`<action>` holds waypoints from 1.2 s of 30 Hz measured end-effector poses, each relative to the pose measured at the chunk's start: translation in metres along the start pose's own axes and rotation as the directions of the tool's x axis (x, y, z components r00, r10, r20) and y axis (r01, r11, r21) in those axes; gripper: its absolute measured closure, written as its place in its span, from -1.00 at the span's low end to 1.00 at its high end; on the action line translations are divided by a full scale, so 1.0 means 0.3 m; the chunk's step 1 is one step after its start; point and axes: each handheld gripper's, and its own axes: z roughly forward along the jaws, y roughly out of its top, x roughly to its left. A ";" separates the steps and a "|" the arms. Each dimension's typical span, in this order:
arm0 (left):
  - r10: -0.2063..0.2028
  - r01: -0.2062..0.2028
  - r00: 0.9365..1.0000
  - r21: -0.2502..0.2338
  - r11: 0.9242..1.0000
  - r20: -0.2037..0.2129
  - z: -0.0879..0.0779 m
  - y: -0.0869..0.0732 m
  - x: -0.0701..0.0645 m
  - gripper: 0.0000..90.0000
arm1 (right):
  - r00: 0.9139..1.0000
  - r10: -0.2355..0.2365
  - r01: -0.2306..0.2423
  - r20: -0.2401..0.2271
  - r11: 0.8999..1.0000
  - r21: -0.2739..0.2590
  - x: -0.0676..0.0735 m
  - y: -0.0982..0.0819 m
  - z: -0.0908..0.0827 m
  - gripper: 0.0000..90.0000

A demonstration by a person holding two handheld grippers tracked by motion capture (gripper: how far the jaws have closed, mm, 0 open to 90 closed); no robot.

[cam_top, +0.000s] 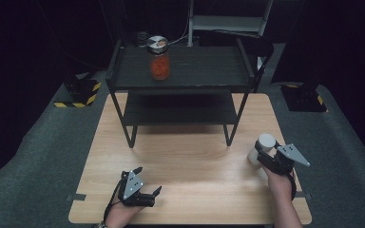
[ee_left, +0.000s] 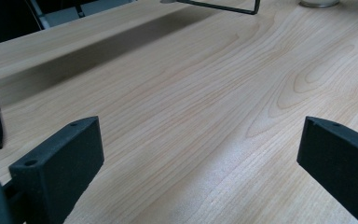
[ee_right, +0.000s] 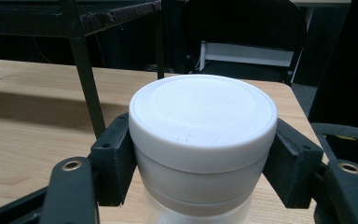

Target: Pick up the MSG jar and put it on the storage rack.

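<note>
Two handheld black grippers, each topped by a grey plate

The left gripper and right gripper are showing matte black, blocky jaws with small round screw holes, brass-coloured screws gleaming near their bases. Grey three-cornered plates dotted with tiny holes are sitting on top, and black cables are trailing back along bare forearms.

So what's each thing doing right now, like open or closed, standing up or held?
White jar: upright on the table, lid on, gripped.
Right gripper: shut on the white jar.
Left gripper: open, holding nothing.
Orange jar: upright on the shelf's top, lid on.
</note>
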 end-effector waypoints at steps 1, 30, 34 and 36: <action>0.000 0.000 1.000 0.000 1.000 0.000 0.000 0.000 0.000 -0.99 | 1.000 0.000 0.000 0.001 1.000 0.003 0.001 0.003 0.000 -0.25; -0.019 0.019 1.000 -0.001 1.000 0.009 -0.001 -0.002 0.012 -0.99 | 0.996 -0.058 0.055 -0.075 0.998 -0.038 0.085 0.111 -0.128 -0.25; -0.017 0.017 1.000 0.000 1.000 0.008 -0.002 -0.002 0.011 -0.99 | 0.993 -0.072 0.066 -0.098 0.996 -0.055 0.104 0.124 -0.148 -0.25; -0.014 0.014 1.000 0.001 1.000 0.006 -0.001 -0.001 0.009 -0.99 | 0.991 -0.072 0.066 -0.110 0.996 -0.060 0.112 0.131 -0.156 -0.25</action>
